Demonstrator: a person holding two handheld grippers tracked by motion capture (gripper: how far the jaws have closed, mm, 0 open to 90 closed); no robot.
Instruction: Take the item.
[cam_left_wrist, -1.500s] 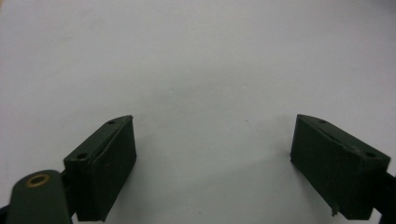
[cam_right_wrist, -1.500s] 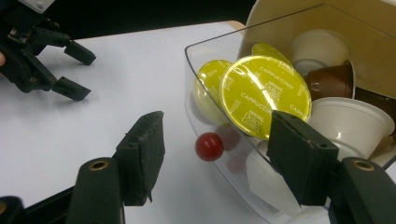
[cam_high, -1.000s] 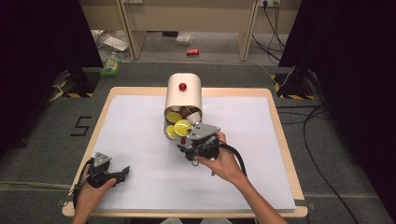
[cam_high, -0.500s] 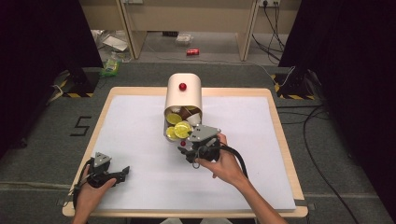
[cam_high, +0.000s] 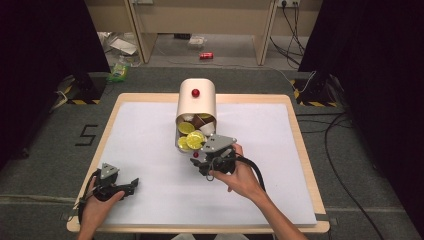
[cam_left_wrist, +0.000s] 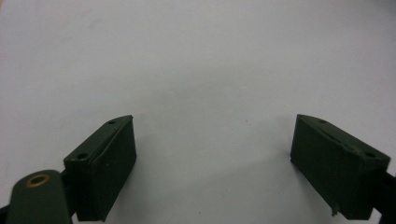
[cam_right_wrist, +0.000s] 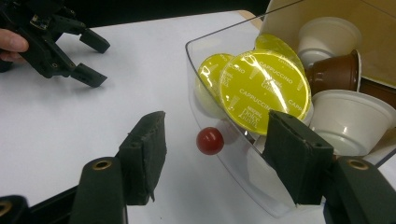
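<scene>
A cream capsule dispenser (cam_high: 196, 102) with a red knob on top (cam_high: 195, 93) lies mid-table. Its clear drawer (cam_right_wrist: 219, 56) stands pulled out toward me, holding yellow-lidded cappuccino capsules (cam_right_wrist: 264, 91), white capsules (cam_right_wrist: 348, 119) and a brown one (cam_right_wrist: 336, 72). The drawer's small red knob (cam_right_wrist: 209, 140) sits between the jaws of my right gripper (cam_right_wrist: 217, 127), which is open and touches nothing. From above, that gripper (cam_high: 202, 159) is at the drawer front (cam_high: 182, 146). My left gripper (cam_high: 131, 184) rests open and empty at the near left, over bare white surface (cam_left_wrist: 212, 144).
The white mat (cam_high: 150, 130) covers a wooden table (cam_high: 300, 150), with free room left and right of the dispenser. In the right gripper view the left gripper (cam_right_wrist: 91, 58) shows farther off. Cables and a red can (cam_high: 206, 55) lie on the floor beyond.
The right gripper and the drawer front have crept very slightly toward the near edge. The left gripper has stayed put.
</scene>
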